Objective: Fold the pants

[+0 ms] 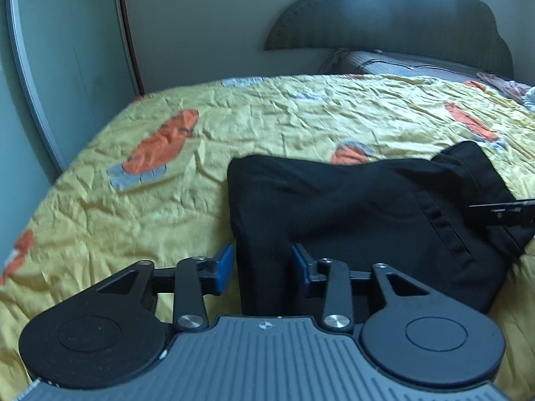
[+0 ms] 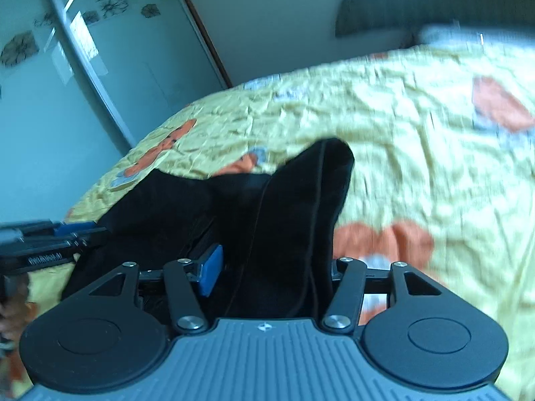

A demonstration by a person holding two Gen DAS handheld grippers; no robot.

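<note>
Pants (image 1: 351, 220), one black pair, lie bunched on the yellow bedspread (image 1: 234, 117), filling the lower right of the left wrist view and the lower centre of the right wrist view.

The left gripper (image 1: 262, 269) points down and forward at the near edge of the cloth. Its blue pads (image 1: 224, 267) stand moderately apart with a fold of black fabric between them; neither pad visibly presses on it.

The right gripper (image 2: 271, 272) is tilted down over a raised ridge of the pants (image 2: 301, 207), which runs up between its jaws toward mid-frame. Its left blue pad (image 2: 211, 269) stands clear of the cloth; the right pad is hidden behind the fabric, so whether that side touches cannot be told.

Each gripper shows in the other's view: a dark finger at the right edge, blue-tipped fingers at the left edge.

Around: a frosted wardrobe door (image 1: 67, 67) with flower decals at upper left, a dark scalloped headboard (image 1: 418, 23) at upper right, one pillow (image 1: 401, 63) beneath it. Several orange prints dot the bedspread.
</note>
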